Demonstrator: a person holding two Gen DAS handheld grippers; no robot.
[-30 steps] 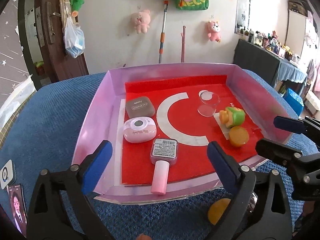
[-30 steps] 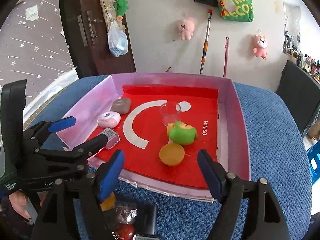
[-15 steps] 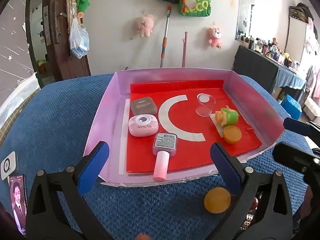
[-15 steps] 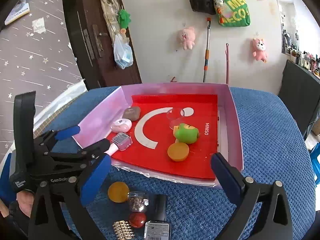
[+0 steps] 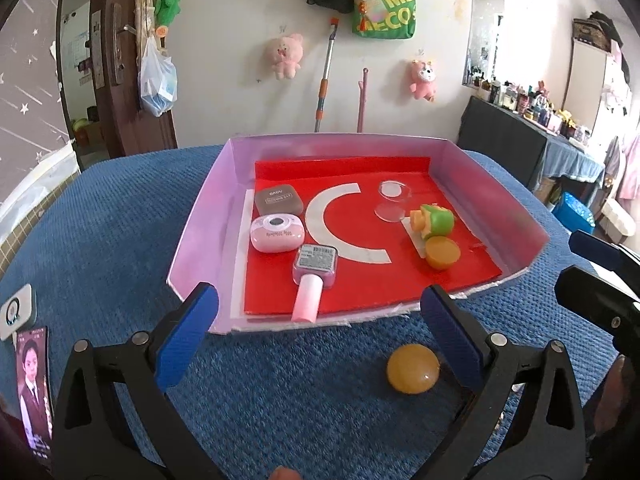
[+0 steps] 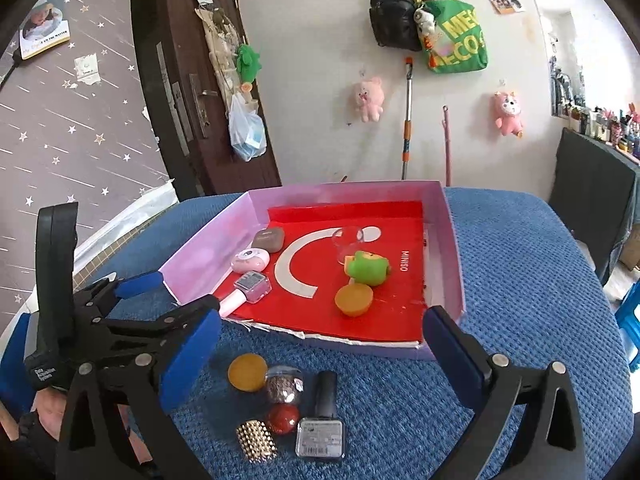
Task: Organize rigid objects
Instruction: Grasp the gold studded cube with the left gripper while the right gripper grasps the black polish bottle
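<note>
Left hand-held gripper (image 5: 316,320): we see its jaws apart, holding nothing.
Right hand-held gripper (image 6: 320,344): jaws apart, holding nothing.
Tray (image 6: 208,252): we count six items inside.
Amber ball (image 6: 247,372): on the blue table (image 6: 520,280), at 6 o'clock of the tray.

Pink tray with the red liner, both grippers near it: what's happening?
A person holds both grippers open and empty in front of the shallow pink tray. The left gripper and right gripper grip nothing. Six small items lie inside; an amber round lid and dark-capped square bottle wait outside on the blue cloth.
</note>
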